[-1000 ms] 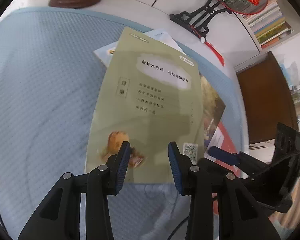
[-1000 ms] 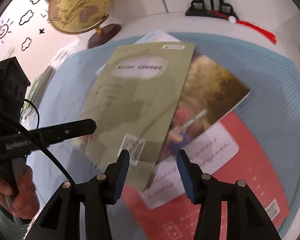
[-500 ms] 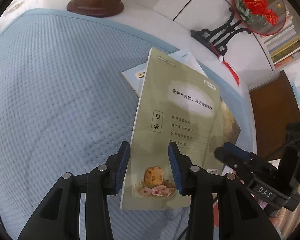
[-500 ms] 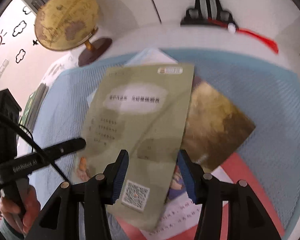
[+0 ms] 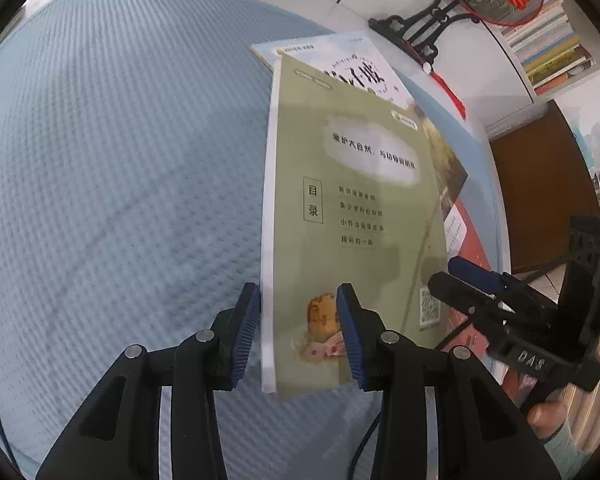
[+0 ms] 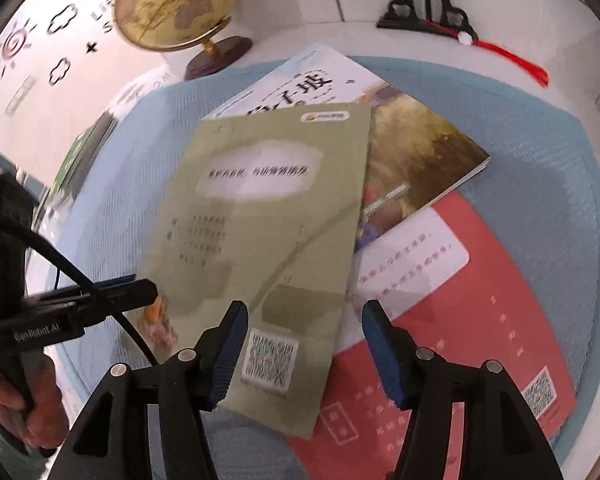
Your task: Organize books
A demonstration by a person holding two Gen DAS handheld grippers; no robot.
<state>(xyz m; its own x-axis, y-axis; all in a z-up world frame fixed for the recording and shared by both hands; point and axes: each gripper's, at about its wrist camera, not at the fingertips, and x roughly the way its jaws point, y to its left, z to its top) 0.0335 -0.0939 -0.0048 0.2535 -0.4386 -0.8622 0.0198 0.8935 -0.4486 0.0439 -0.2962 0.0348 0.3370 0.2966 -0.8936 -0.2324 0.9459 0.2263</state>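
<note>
The left gripper [image 5: 298, 334] is seen with its jaws spread astride the near left corner of the thin olive-green paperback book [image 5: 352, 216]; pad contact cannot be confirmed. The right gripper [image 6: 304, 354] is spread, its jaws having just been opening, with the green book's near right corner between them, unpinched.

Four books are counted, fanned on the pale blue waffle-weave mat [image 5: 112, 168]: the green one on top, a white-covered book [image 6: 300, 80] at 12 o'clock, a brown illustrated book [image 6: 424, 148] at 2 o'clock, a red-covered book [image 6: 460, 320] at 4 o'clock. Two grippers are counted.

Risk, as judged: the thin cover may slip or buckle if squeezed off-edge, and lower books may be dragged askew.
</note>
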